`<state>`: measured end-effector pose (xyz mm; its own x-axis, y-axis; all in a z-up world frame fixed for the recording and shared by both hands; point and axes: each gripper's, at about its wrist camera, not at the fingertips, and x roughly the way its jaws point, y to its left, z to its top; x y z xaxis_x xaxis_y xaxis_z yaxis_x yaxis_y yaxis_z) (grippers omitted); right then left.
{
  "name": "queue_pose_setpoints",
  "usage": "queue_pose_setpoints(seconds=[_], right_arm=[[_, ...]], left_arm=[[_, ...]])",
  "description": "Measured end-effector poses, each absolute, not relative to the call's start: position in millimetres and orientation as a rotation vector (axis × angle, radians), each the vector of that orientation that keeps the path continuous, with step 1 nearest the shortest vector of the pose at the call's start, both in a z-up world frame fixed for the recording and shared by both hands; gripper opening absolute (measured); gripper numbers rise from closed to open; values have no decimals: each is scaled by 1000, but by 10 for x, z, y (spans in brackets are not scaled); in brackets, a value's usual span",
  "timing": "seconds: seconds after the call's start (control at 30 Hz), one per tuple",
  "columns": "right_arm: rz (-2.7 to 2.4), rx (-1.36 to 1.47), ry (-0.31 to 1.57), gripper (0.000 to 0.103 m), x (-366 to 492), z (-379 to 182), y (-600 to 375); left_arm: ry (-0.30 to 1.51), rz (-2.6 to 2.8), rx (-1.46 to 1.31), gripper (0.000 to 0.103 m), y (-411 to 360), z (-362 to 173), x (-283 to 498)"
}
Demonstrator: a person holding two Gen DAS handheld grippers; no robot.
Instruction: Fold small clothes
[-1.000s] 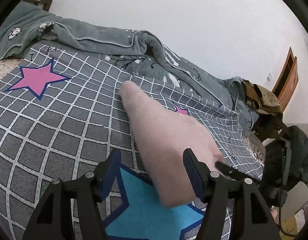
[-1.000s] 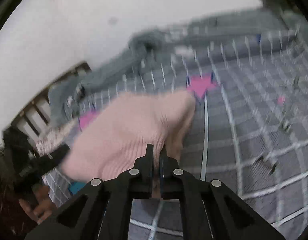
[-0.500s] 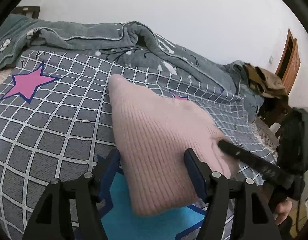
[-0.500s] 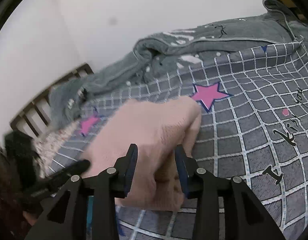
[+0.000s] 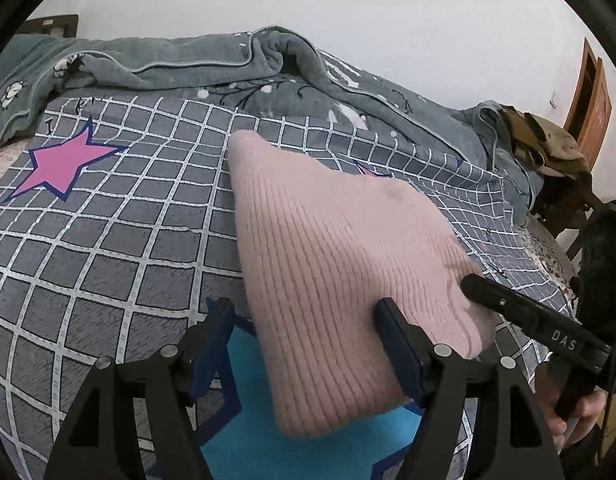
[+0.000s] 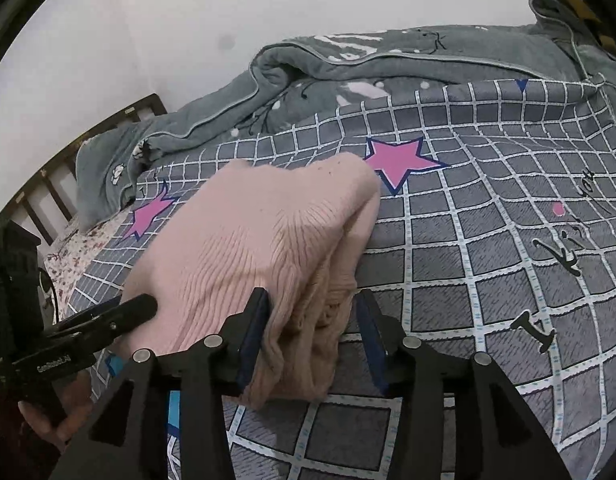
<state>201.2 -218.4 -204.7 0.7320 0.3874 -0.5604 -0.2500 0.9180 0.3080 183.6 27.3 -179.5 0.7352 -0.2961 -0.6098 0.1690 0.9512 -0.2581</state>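
Pink ribbed knitwear (image 5: 327, 264), folded into a thick, soft bundle, is seen lying on a bed sheet (image 5: 108, 240) of grey cloth printed with a white grid, pink stars and a blue star; no container is shown. The bundle is laid across the blue star (image 5: 244, 432), and its rounded far corner is directed toward a crumpled grey-green blanket (image 5: 188, 64) piled along the wall side of the bed. In the left wrist view, the left gripper (image 5: 304, 344) is held over the near edge of the garment with its jaws opening: the right-hand finger is set against or just above the knit, while the other finger (image 5: 212, 344) is placed over the sheet, apart from the fabric. In the right wrist view, the right gripper (image 6: 311, 336) is shown with its jaws opening around the layered, folded end of the garment; cloth is seen between the fingers, the left one being touched by the knit and a gap being left at the right one. Fine vertical ribs are visible across the knit's top layer, and several stacked folds are exposed at its open end. A wooden bed frame (image 6: 88, 140) is visible behind the blanket.
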Motion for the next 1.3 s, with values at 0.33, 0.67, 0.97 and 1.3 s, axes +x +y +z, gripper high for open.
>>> queue_pose_setpoints(seconds=[0.33, 0.67, 0.97, 1.3], right_arm=[[335, 201, 666, 53, 1993, -2013, -2213], [323, 175, 650, 54, 1980, -1983, -2191], [346, 204, 614, 54, 2115, -1871, -2162], [404, 340, 676, 28, 2509, -2035, -2080]], left_arm=[[697, -256, -194, 74, 267, -1790, 1827], [658, -274, -206, 76, 310, -1724, 1819], [621, -266, -277, 76, 430, -1589, 2027], [624, -286, -329, 76, 515, -1576, 2205]])
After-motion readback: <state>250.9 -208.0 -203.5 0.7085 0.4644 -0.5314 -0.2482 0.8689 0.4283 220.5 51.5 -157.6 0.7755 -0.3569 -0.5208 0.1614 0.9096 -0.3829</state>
